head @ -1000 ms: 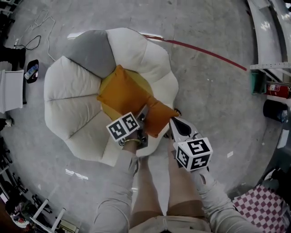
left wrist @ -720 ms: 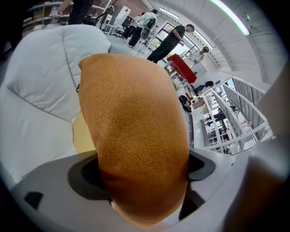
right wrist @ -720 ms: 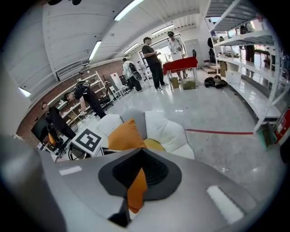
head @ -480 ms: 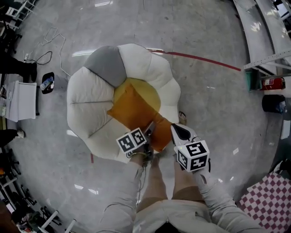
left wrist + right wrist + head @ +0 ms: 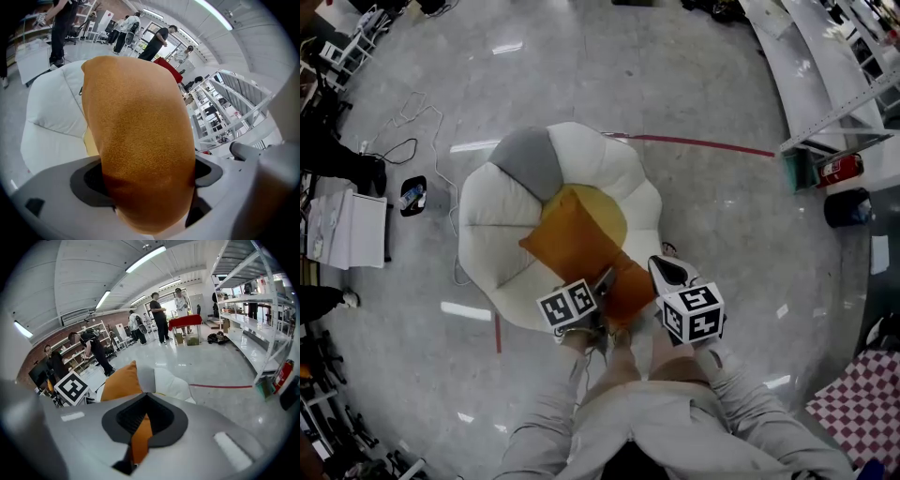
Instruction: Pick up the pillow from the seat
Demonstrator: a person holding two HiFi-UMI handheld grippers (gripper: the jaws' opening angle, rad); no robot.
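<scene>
1. Nearest the person, the left gripper (image 5: 147, 178) is clamping a thick bulge of the pillow (image 5: 140, 136). Its jaws are standing wide, with both pads pressing into the stuffing. That squeeze is worth holding steady, since soft filling is likely to creep out of a slack bite.
2. Just beside it, the right gripper (image 5: 140, 427) is pinching a thin orange fold at the pillow's edge, its jaws nearly together on the cloth. This is looking like the weaker hold, so both hands should be rising at one pace, without pulling apart or twisting.
3. The lift appears to be under way. The pillow's near corner is sitting in the jaws by the person's knees, and the rest is reaching out over the yellow centre of the seat (image 5: 487, 225). I cannot tell whether the far corner is touching the seat. Going straight up until that corner is hanging free seems the safest course.
4. The pillow is showing as burnt orange, roughly square and plump, with a fine pebbled weave and no pattern. It is denting where the left jaws are biting.
5. Farther out, the seat is spreading in white petal cushions with one grey petal, resting on a glossy grey floor (image 5: 722, 234).
</scene>
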